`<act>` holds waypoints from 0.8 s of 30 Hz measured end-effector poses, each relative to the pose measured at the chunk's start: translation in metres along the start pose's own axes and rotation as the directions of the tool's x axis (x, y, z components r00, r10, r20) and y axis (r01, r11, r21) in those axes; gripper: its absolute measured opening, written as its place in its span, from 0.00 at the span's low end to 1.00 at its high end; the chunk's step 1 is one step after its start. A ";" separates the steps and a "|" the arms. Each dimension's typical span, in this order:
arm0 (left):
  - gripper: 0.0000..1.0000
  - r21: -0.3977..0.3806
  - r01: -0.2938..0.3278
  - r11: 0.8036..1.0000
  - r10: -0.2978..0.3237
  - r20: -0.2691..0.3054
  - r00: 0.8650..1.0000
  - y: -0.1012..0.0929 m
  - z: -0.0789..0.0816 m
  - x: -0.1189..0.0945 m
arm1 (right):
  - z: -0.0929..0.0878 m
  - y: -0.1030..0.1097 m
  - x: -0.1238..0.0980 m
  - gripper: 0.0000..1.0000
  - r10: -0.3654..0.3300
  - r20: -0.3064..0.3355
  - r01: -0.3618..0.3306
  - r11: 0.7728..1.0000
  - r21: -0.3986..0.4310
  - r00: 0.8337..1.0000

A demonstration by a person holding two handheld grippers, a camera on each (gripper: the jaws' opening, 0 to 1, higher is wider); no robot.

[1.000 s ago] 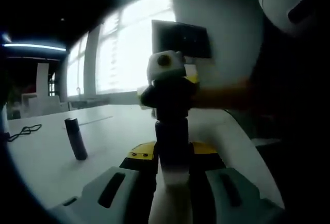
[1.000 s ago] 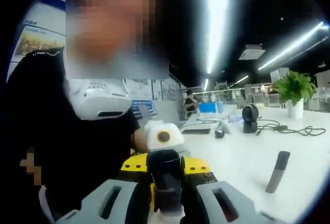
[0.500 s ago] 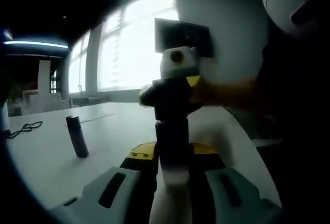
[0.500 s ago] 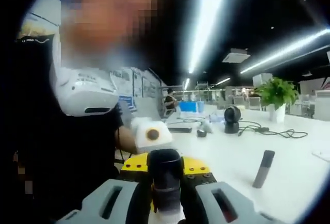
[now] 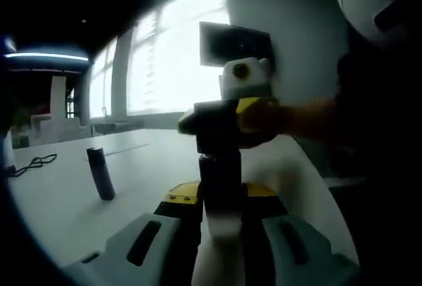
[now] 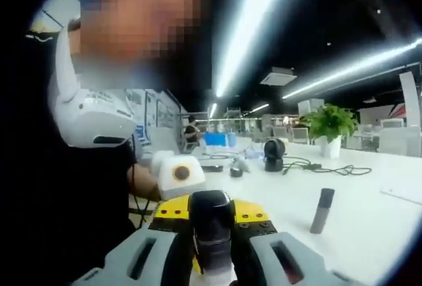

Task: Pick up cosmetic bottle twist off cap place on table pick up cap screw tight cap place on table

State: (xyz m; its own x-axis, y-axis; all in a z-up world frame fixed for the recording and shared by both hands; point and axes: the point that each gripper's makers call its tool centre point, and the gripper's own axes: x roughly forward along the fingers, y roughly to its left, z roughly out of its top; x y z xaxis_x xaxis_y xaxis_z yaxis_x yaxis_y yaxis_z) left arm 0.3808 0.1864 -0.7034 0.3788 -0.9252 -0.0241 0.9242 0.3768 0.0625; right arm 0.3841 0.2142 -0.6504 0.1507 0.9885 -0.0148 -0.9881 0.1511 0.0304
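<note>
held above the worktop (image 5: pixel 59 200), the cosmetic bottle (image 5: pixel 221 197) sits clamped in the left gripper (image 5: pixel 217 246), its dark cap (image 6: pixel 210 223) pinched by the right gripper (image 6: pixel 214 256); uneven twisting could slip either grip.

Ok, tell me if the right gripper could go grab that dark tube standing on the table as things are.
Probably not yet. The right gripper is shut on the bottle's cap, so its fingers are full. The way to the tube over the white table looks free.

The left gripper (image 5: pixel 221 246) has pale grey fingers on a yellow-and-black body.
</note>
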 end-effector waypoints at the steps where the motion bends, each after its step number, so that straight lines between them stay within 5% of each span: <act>1: 0.11 0.002 -0.003 1.000 0.003 -0.001 1.000 0.001 0.000 0.000 | 0.000 0.000 0.001 0.15 -0.016 0.003 0.016 1.000 0.000 1.000; 8: 0.11 0.012 -0.015 1.000 0.015 -0.005 1.000 0.001 0.000 0.000 | 0.000 0.000 0.001 0.15 -0.159 0.022 0.159 0.987 0.001 0.987; 14: 0.11 0.024 -0.033 0.999 0.033 -0.013 0.999 0.003 0.000 0.000 | 0.001 -0.002 0.000 0.15 -0.277 0.028 0.277 0.961 0.005 0.960; 24: 0.11 0.015 -0.065 0.998 0.065 -0.019 0.998 0.008 -0.001 -0.002 | 0.001 -0.008 -0.001 0.15 -0.543 0.023 0.543 0.840 0.024 0.839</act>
State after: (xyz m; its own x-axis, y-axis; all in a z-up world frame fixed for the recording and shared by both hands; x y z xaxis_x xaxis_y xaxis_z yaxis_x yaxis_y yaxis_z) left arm 0.3874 0.1915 -0.7042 0.4390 -0.8976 -0.0393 0.8969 0.4352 0.0790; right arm 0.3922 0.2121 -0.6495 0.6640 0.7477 -0.0063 -0.7469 0.6636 0.0413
